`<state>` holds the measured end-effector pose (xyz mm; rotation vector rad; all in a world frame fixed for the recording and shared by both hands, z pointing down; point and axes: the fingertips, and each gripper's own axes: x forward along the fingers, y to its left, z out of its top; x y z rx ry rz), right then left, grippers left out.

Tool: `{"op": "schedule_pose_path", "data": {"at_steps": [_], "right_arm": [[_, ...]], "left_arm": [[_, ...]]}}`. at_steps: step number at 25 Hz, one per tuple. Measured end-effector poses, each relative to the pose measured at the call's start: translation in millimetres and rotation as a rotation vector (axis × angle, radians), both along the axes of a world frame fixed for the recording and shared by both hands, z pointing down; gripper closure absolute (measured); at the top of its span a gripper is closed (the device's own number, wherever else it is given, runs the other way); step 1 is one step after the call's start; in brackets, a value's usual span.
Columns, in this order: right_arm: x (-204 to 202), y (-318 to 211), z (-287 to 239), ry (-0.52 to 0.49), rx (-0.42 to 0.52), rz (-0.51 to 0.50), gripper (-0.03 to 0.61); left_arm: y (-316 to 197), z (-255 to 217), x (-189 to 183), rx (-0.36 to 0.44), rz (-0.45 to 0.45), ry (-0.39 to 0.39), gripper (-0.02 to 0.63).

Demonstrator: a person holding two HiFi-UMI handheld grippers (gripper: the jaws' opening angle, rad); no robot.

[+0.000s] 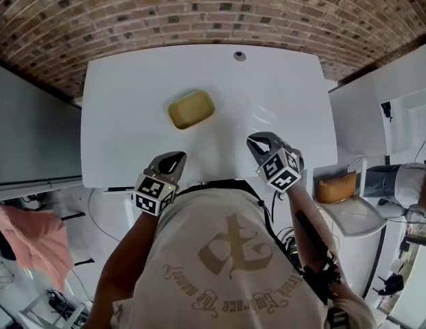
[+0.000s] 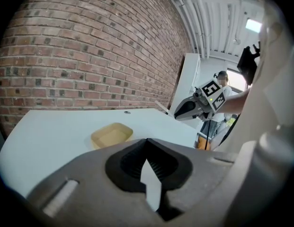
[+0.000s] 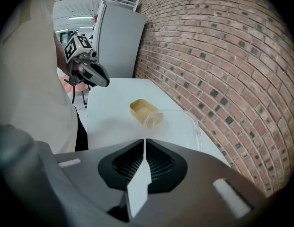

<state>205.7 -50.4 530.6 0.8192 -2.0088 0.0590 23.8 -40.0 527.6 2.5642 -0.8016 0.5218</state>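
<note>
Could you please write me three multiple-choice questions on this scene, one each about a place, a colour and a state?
1. Where does the tan tray lie?
A. on the white table
B. on the floor
C. between a gripper's jaws

2. What colour is the brick wall?
A. white
B. red-brown
C. green

3. How do the left gripper's jaws stand?
A. wide apart
B. shut on the tray
C. shut on nothing

Answers: A, the head view shows it on the tabletop; B, both gripper views show it; C, the tips meet, the tray lies far ahead.
</note>
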Motion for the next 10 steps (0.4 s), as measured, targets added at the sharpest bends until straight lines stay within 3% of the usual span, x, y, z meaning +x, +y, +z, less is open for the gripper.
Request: {"op": "schedule_pose_path", "data": {"at_steps": [10], "right_arm": [[5.1,2.7,-3.4,-0.005,0.004,0.014,0.552]], "left_arm": [[-2.5,-4.5,8.5,0.012,0.030,-0.005,0.611]]}}
